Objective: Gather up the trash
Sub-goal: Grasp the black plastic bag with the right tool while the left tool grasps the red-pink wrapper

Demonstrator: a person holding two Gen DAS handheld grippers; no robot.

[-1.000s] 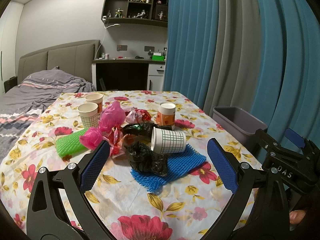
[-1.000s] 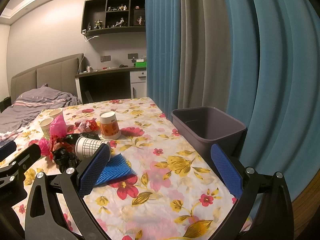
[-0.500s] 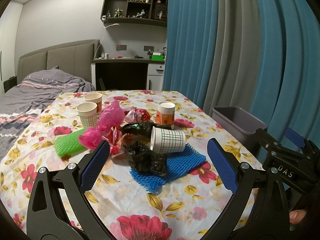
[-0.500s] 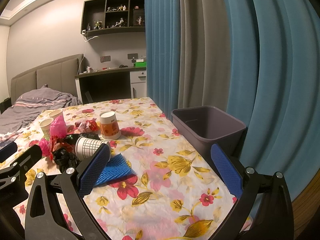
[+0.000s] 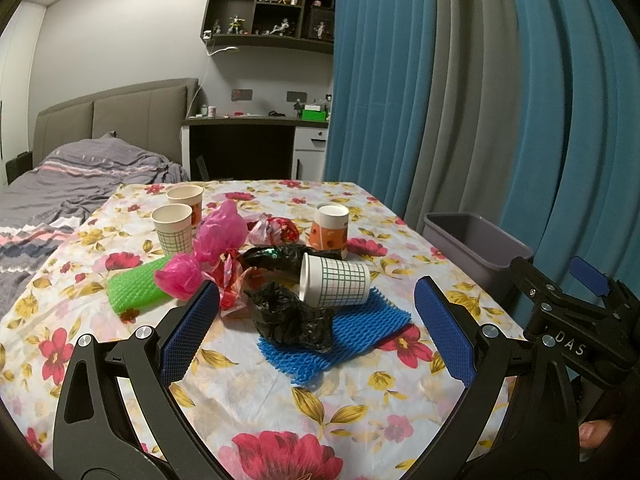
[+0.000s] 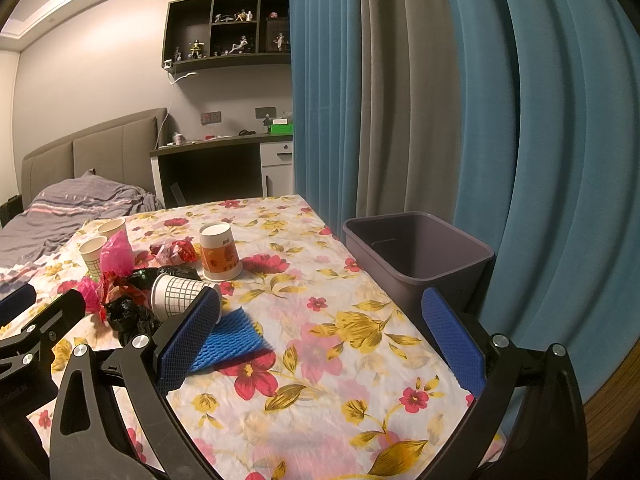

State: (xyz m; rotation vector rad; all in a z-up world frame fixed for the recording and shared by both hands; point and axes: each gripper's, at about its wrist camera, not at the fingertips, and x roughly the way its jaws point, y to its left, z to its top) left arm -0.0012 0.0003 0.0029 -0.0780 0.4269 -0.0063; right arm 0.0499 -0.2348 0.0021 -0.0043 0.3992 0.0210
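Nothing had moved since the earlier frames; both tongs hung as before above the near edge of the bench [image 5: 120, 364]. The left tongs [image 5: 316, 330] stood wide and empty. Beyond them, from left: a green foam sleeve [image 5: 136, 290], pink plastic bags [image 5: 218, 236], a crumpled black bag [image 5: 292, 316], a checked paper cup [image 5: 334, 286] on its side upon a blue foam net [image 5: 360, 332]. The right tongs [image 6: 320, 336] were likewise wide, holding nothing. The grey bin [image 6: 416, 258] stood at the bench's right edge.
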